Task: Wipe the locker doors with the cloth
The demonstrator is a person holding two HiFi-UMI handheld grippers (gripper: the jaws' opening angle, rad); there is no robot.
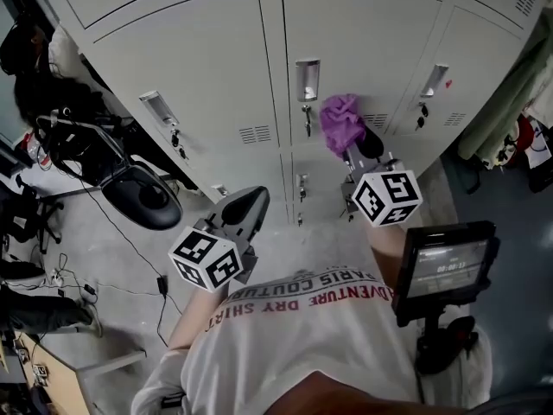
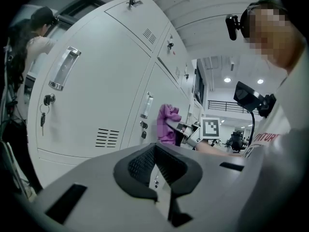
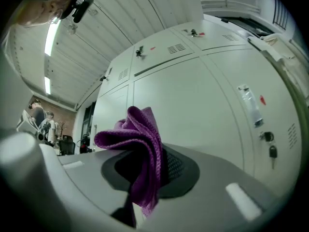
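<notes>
We hold the purple cloth (image 3: 140, 139) in our right gripper (image 3: 150, 174). Its jaws are clamped on a bunched fold, and the rest of the fabric spills up and over the dark pads. In the head view the gripper is raised in front of the middle locker door (image 1: 363, 50), with the cloth just right of that door's recessed metal handle (image 1: 307, 79) and the key (image 1: 306, 121) hanging below it. The cloth sits close to the door panel, though we cannot tell whether it touches the metal.

Our left gripper (image 2: 157, 170) is lower and further left, well apart from the cloth, and it points toward the lower row of lockers. Its jaws are together with nothing between the ribbed pads. Beyond them its own view shows the left locker door (image 2: 96, 95), pale grey with a handle, a key and a small louvred vent.

A black office chair (image 1: 143, 199) stands on the floor at the left. A dark screen on a mount (image 1: 447, 266) sits low at our right side, just beside the right forearm.
</notes>
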